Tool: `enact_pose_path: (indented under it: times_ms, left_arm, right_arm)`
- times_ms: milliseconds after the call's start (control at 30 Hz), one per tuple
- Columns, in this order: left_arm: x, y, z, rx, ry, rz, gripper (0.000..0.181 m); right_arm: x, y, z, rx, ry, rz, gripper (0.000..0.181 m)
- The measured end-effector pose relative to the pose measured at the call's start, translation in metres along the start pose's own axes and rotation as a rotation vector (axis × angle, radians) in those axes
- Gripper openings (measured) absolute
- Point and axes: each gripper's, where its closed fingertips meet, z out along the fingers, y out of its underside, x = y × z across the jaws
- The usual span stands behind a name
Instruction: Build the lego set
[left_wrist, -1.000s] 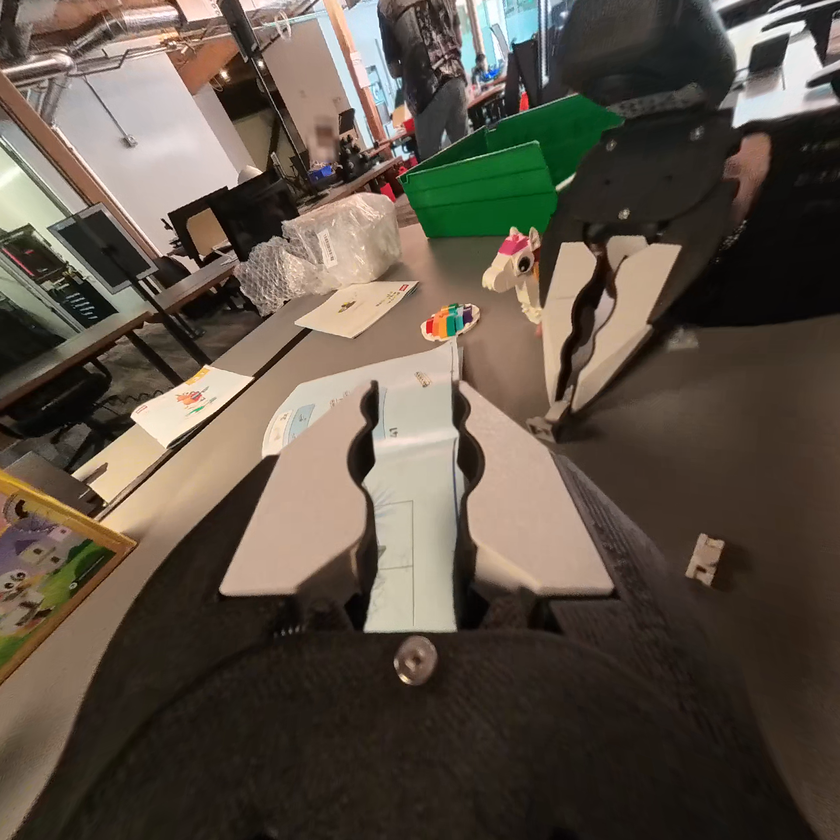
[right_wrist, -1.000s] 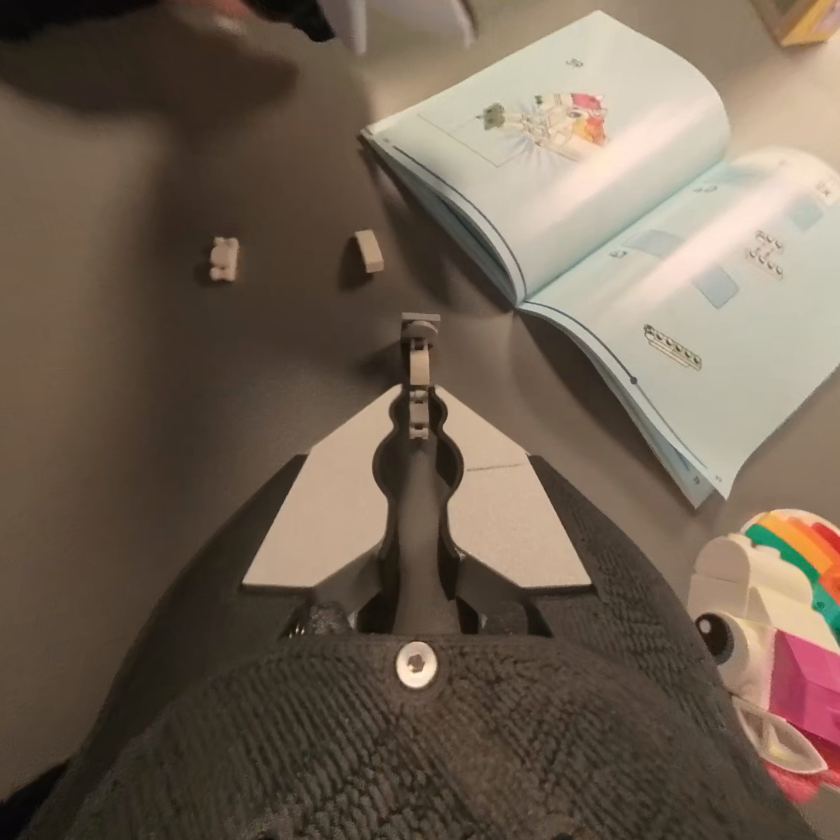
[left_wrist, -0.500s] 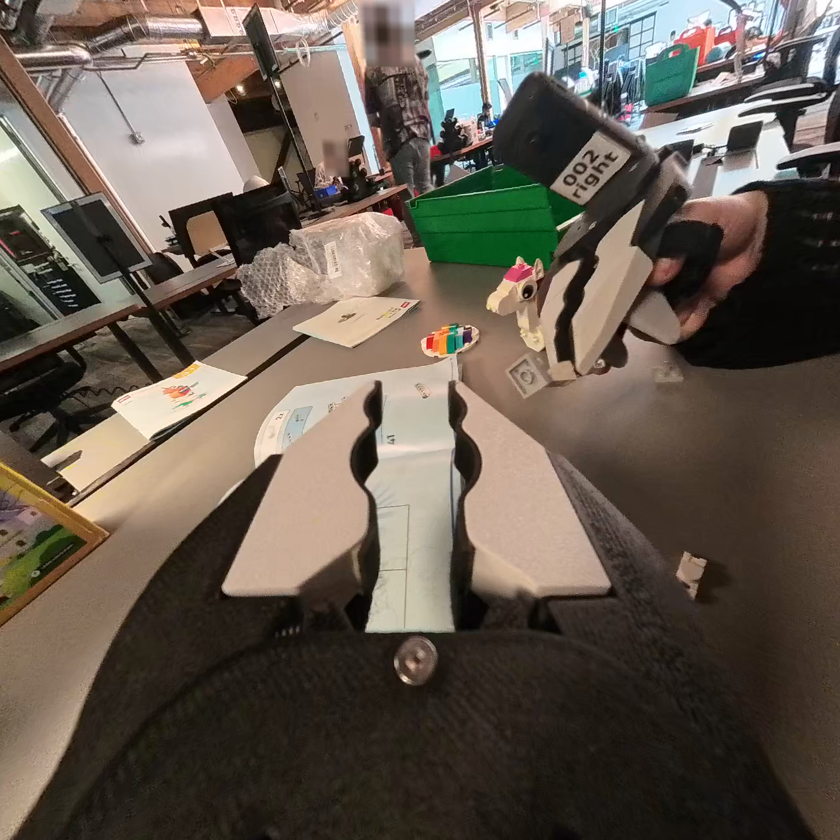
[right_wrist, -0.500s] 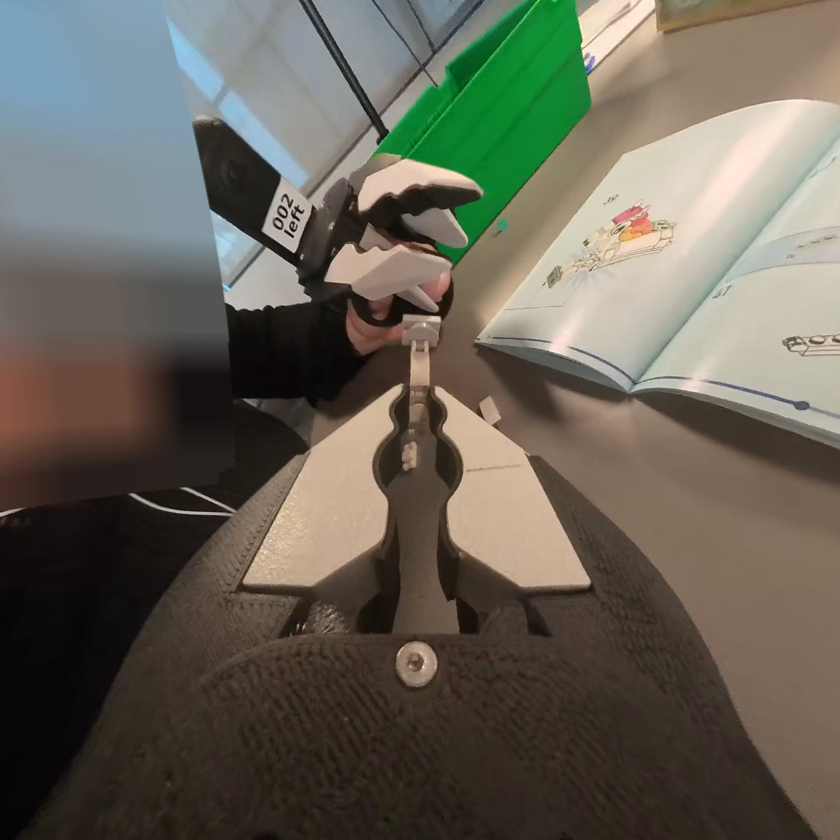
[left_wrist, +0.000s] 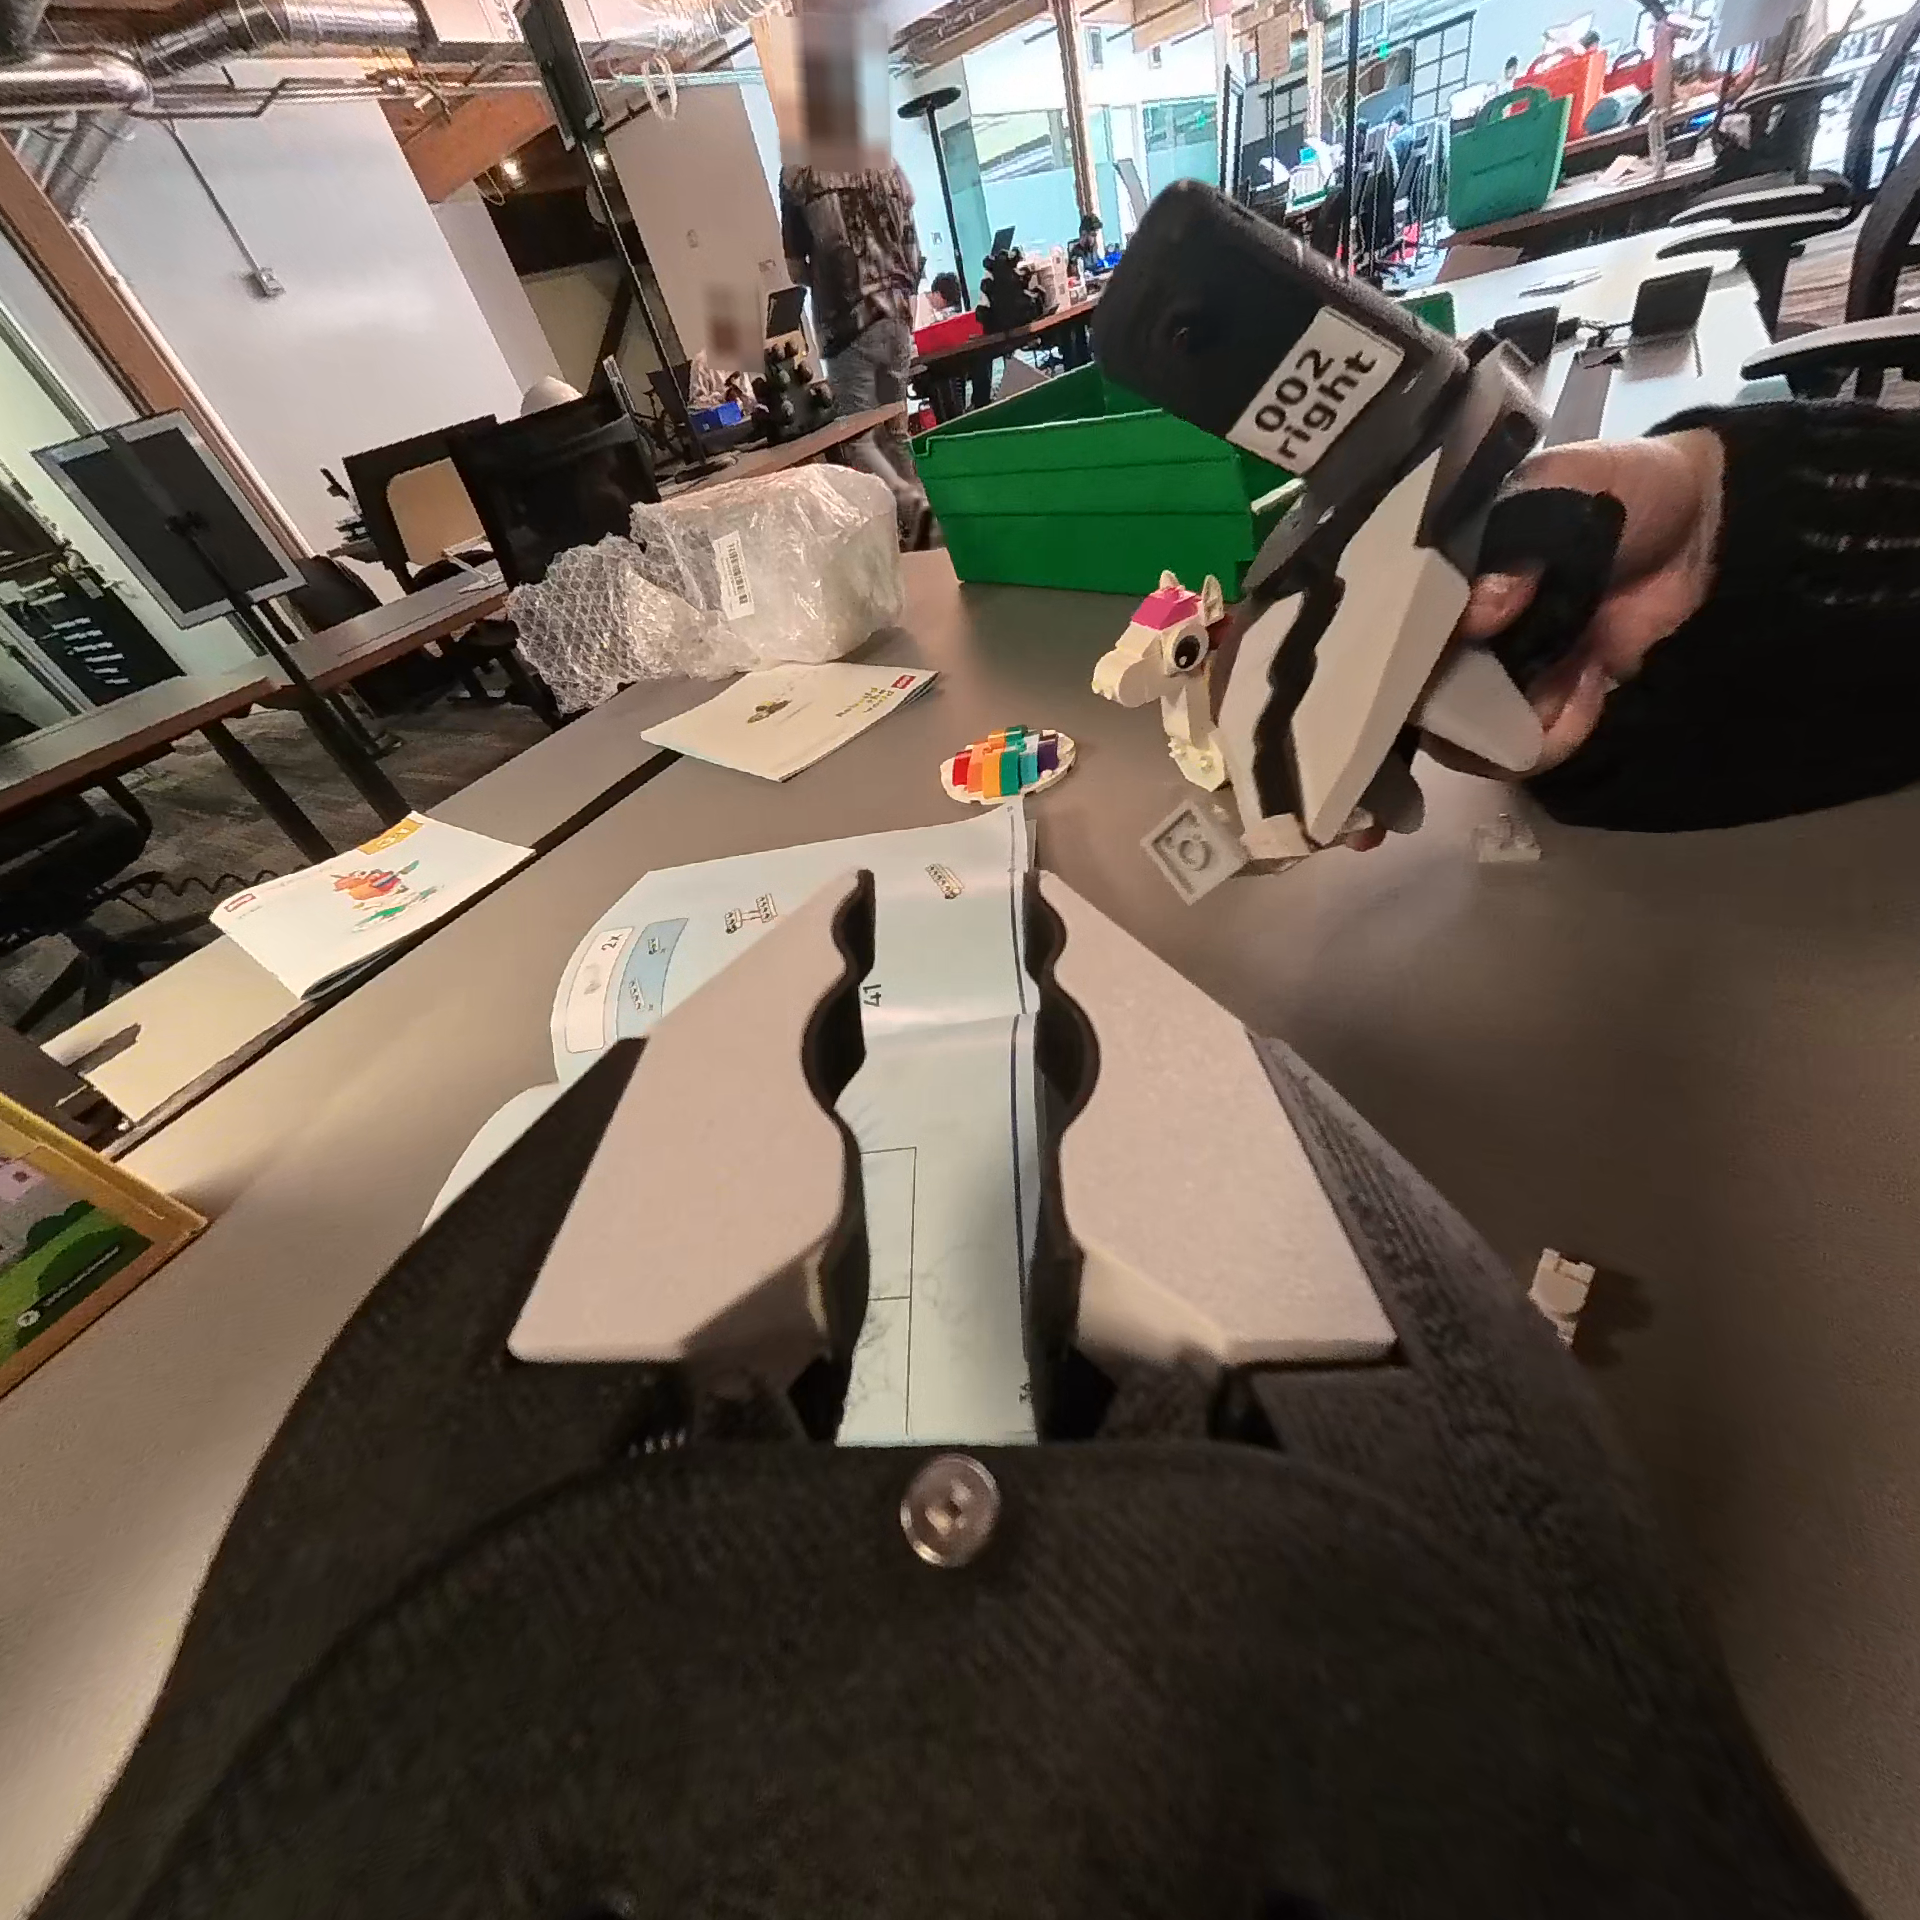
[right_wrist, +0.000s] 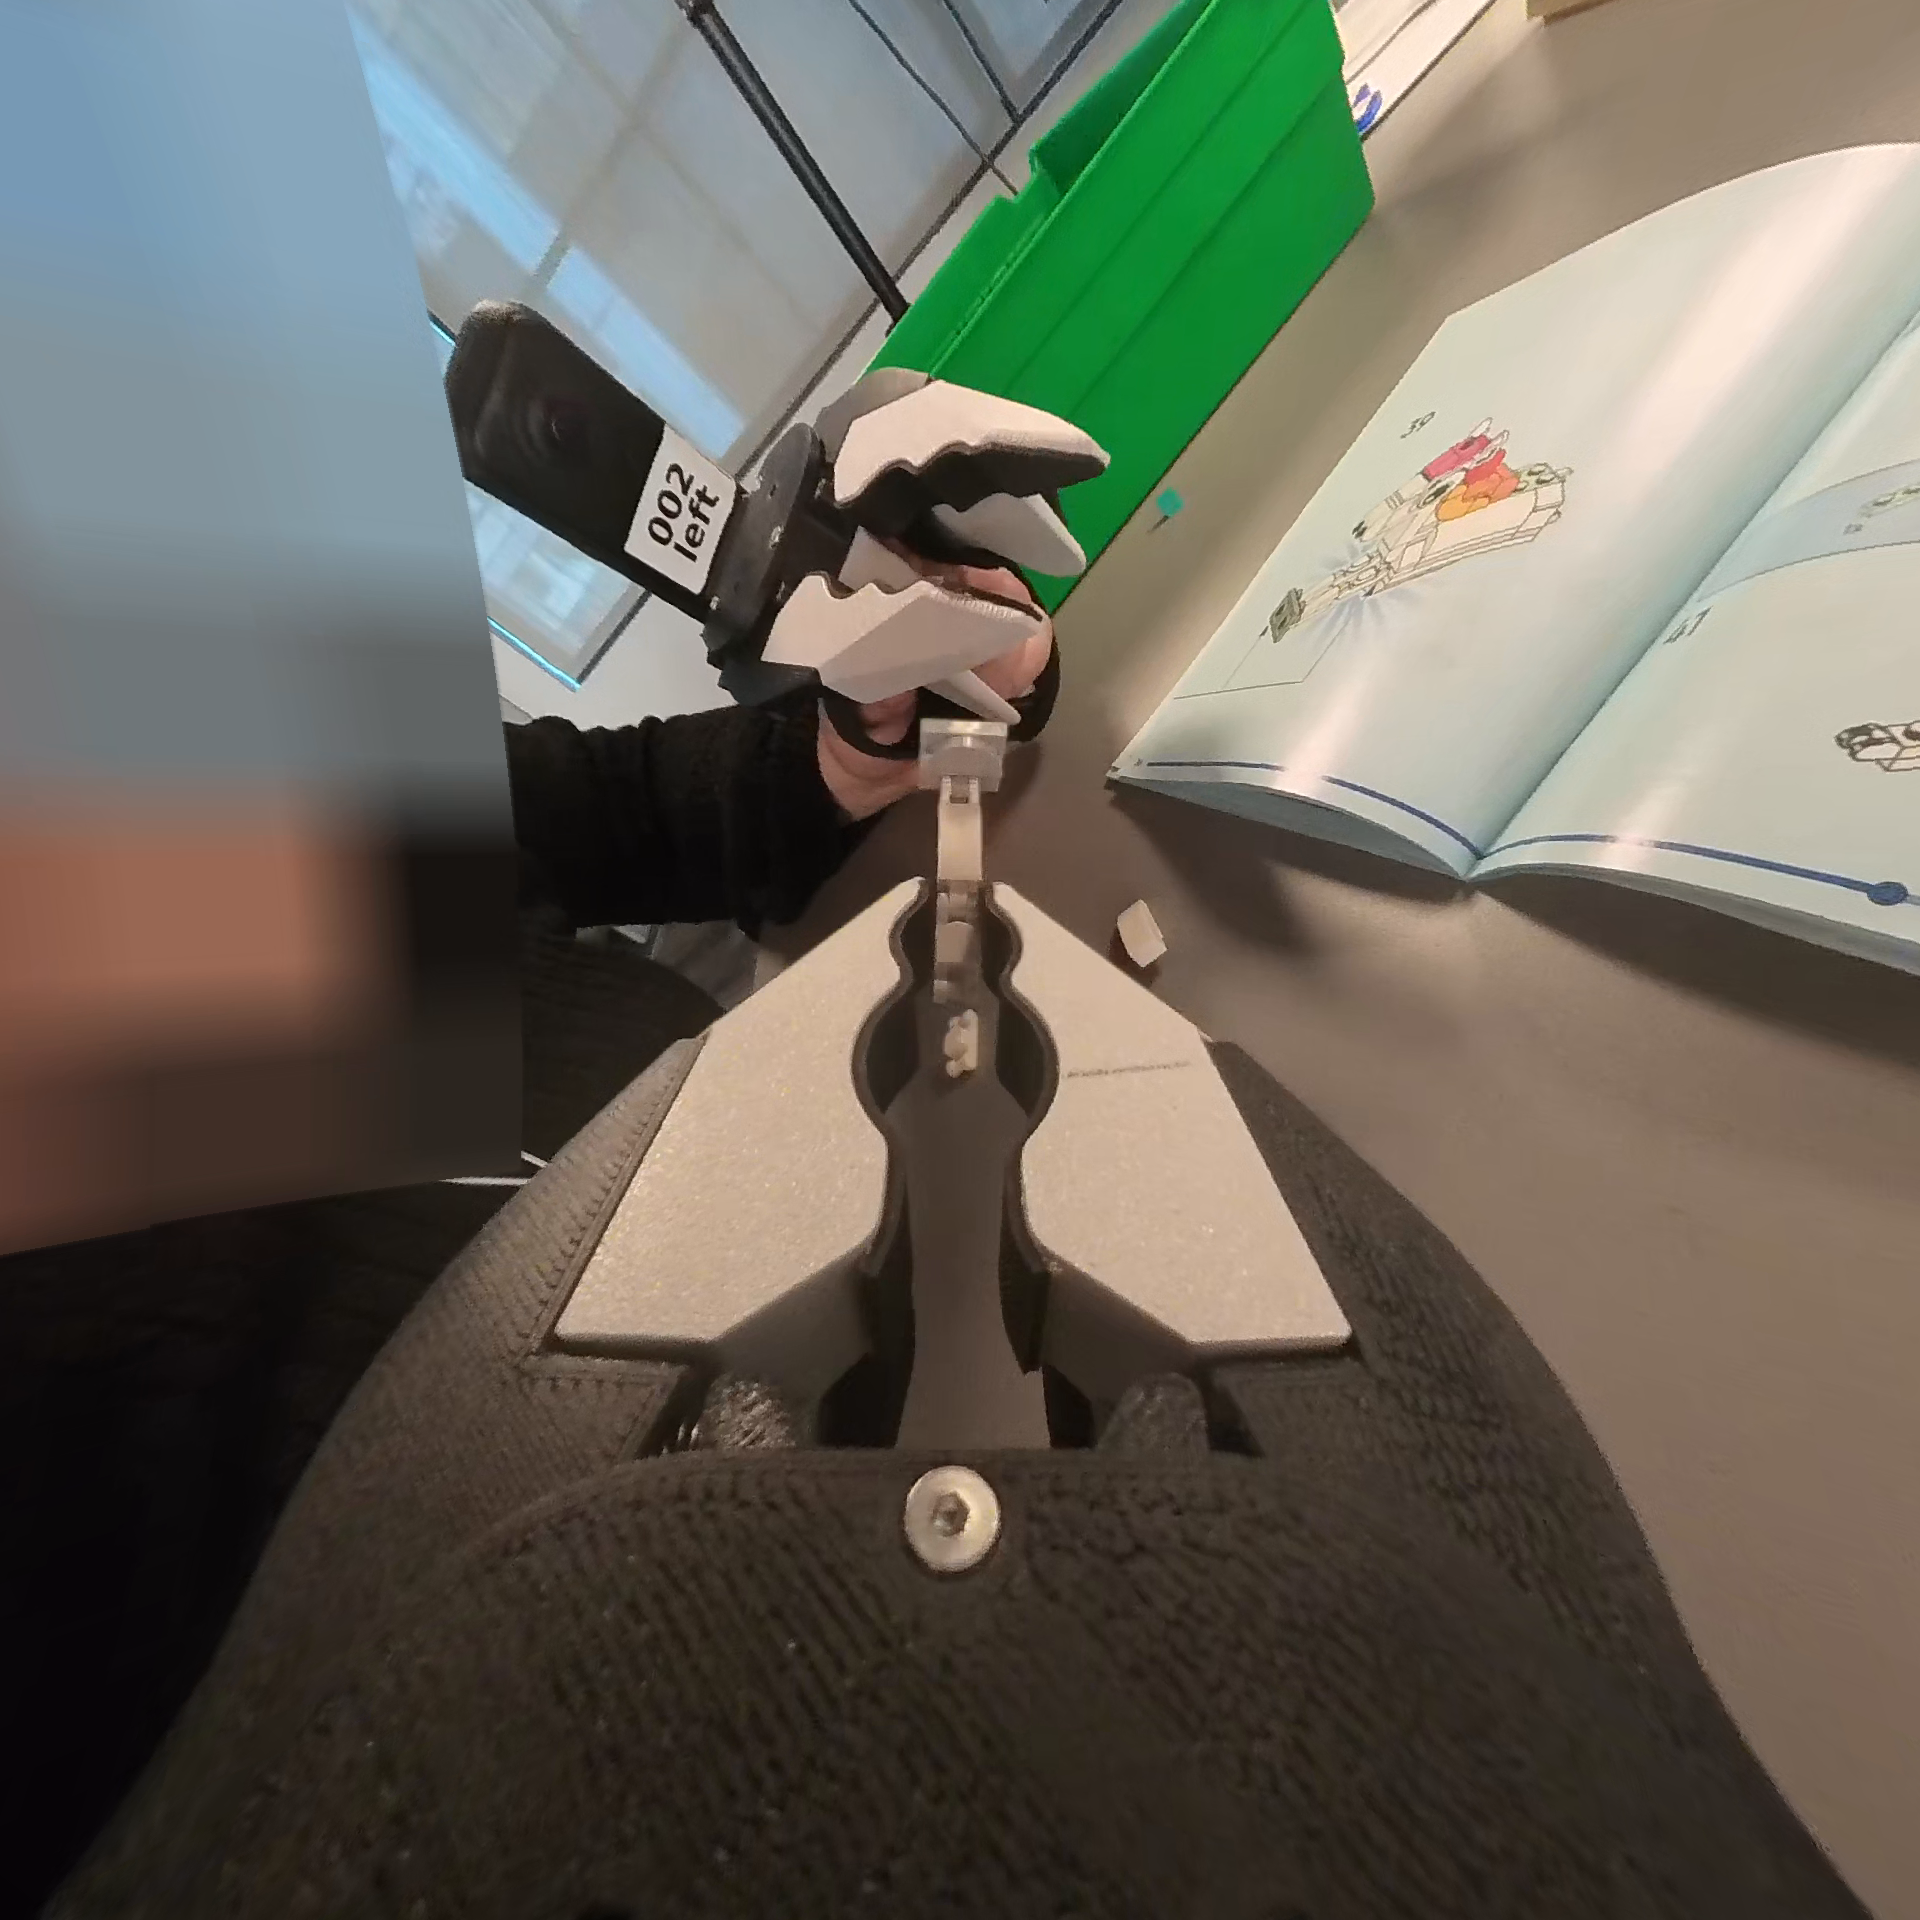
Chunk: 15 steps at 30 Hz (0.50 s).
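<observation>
Sub-assembly step: right gripper (right_wrist: 956, 904) is clamping grey hinged piece (right_wrist: 961, 800) aloft. Left gripper (left_wrist: 945, 904) is hanging open, empty, probably needing to grip that piece's far end.

Your left wrist view sits low over the table (left_wrist: 1455, 1039), looking along its fingers across the open booklet (left_wrist: 935, 966) toward the green bins (left_wrist: 1081, 499) and the office. Your right wrist view, held tilted, faces back at your left gripper (right_wrist: 1023, 634). Both share booklet, bins and table.

Three booklets (left_wrist: 790, 717), two green bins (left_wrist: 1081, 509)
</observation>
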Motion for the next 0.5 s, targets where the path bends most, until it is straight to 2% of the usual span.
enact_pose_path:
  times_ms: [267, 500]
  left_arm:
    - [0.000, 0.001, 0.000, -0.002, 0.007, -0.012, 0.027]
    - [0.002, 0.002, 0.001, -0.010, 0.016, -0.008, 0.026]
  right_arm:
    - [0.001, 0.001, 0.001, -0.005, 0.014, -0.005, 0.006]
    - [0.015, 0.009, 0.002, -0.059, 0.109, -0.045, 0.006]
